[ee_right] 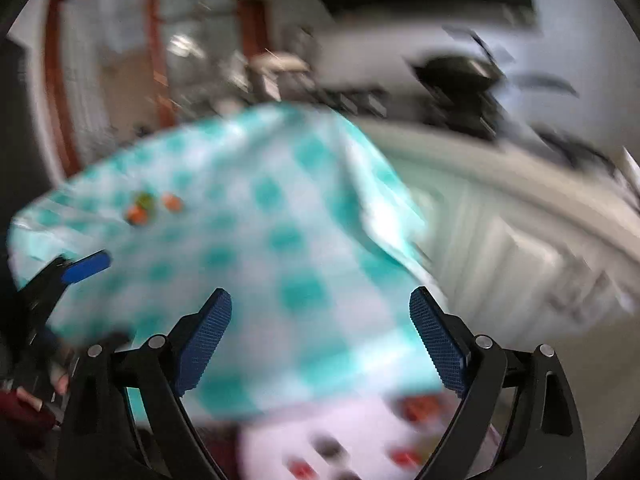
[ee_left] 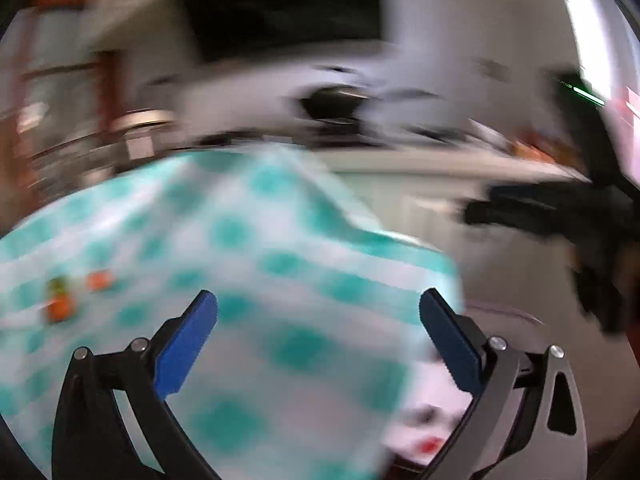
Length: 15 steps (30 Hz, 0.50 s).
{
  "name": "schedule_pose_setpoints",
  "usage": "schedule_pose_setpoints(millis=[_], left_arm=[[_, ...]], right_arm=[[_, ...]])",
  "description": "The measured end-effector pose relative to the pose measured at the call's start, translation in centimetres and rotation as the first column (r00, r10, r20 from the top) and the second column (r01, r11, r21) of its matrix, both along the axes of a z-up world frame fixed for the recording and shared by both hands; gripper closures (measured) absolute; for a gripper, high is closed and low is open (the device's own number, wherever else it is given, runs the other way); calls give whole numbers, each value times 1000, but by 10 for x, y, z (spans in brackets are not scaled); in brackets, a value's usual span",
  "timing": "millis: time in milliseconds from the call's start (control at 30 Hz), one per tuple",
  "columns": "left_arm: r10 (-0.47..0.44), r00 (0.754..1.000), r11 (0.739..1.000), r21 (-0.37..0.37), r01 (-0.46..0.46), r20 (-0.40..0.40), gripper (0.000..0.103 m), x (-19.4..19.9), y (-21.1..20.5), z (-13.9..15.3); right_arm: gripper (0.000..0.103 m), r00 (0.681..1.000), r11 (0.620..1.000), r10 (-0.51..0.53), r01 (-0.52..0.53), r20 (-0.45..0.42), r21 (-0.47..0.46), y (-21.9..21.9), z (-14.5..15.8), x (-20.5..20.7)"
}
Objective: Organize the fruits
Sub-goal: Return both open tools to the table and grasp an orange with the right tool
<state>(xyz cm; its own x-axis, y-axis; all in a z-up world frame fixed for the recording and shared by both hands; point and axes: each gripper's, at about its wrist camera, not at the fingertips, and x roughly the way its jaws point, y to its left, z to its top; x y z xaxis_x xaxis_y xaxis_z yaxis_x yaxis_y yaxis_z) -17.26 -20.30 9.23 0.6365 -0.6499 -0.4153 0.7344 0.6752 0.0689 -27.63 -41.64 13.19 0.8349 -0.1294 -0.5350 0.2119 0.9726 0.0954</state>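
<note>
Left wrist view, motion-blurred: left gripper [ee_left: 318, 310] with jaws spread, holding nothing, above a teal-and-white checked tablecloth [ee_left: 240, 264]. Small orange and green fruits [ee_left: 60, 300] lie on the cloth at far left. Right gripper [ee_right: 320, 306] likewise spread wide, empty, over the same cloth

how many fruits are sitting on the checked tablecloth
3, as far as the blur allows: a green one, an orange one to its right, and another orange one just in front, clustered far left on the tablecloth. More may be hidden.
</note>
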Motion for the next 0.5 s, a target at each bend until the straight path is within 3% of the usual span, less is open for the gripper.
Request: schedule_pose_setpoints(millis=[67,100,167,200,300,333,367,400,467,500], left_arm=[[170,985,985,6,-170,-12,2,37,33,5],[290,957,957,24,-289,-27,2,65,54,1],[427,903,904,29,-426,-55,2,103,88,-4],[517,852,856,36,-516,-85,2,129,107,-10],[662,729,746,64,-663,-174,2,185,156,-24],[715,664,691,70,-720,-220,2,213,176,-32],[744,617,651,70,-756,-256,2,230,189,-36],[775,549,593,61,-803,-313,2,252,206,-41],[804,463,515,49,-856,-374,2,275,231,-49],[812,434,488,47,-872,-390,2,280,242,-53]], right_arm=[[15,997,997,73,-73,14,-11,37,-2,47],[15,995,995,104,-104,-7,-12,55,-9,65],[15,984,985,173,-174,-49,-2,92,-26,109],[15,975,978,209,-208,-81,12,111,-38,133],[15,952,964,264,-261,-157,44,155,-77,196],[15,943,961,276,-273,-186,42,174,-90,223],[15,938,959,284,-282,-198,41,181,-96,239],[15,934,957,290,-289,-208,33,193,-102,259],[15,925,951,304,-307,-228,23,207,-106,288],[15,921,950,310,-312,-235,27,210,-107,301]])
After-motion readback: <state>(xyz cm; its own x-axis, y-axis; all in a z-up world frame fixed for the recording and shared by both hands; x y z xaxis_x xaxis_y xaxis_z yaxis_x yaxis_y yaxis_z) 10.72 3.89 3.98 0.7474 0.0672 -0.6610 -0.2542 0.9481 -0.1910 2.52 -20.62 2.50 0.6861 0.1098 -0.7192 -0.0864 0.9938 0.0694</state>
